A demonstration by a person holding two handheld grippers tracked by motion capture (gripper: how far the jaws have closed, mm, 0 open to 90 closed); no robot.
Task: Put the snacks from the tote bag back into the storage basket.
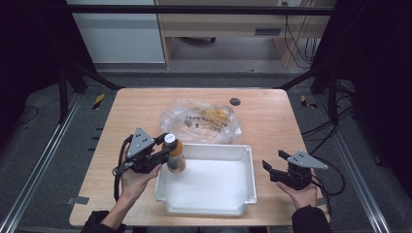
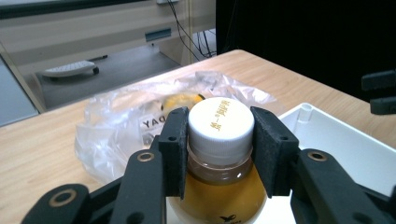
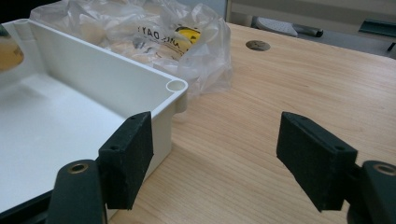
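Observation:
A small bottle [image 1: 175, 156] of amber drink with a white cap [image 2: 221, 122] hangs over the near-left corner of the white tray [image 1: 241, 150]. My left gripper [image 1: 167, 145] is shut on it, the pads [image 2: 175, 147] clamping the cap and neck. My right gripper [image 1: 273, 162] stands open just right of the tray, low over the table, with nothing between its pads [image 3: 129, 156]. The tray's rim corner [image 3: 176, 87] lies beside its left jaw. A clear plastic bag [image 1: 200, 120] with yellow items inside lies behind the tray.
A small dark round grommet [image 1: 235, 101] is set in the wooden table [image 1: 272, 116] behind the bag. Bare tabletop stretches to the right and left of the tray. Black frame posts and cables stand around the table.

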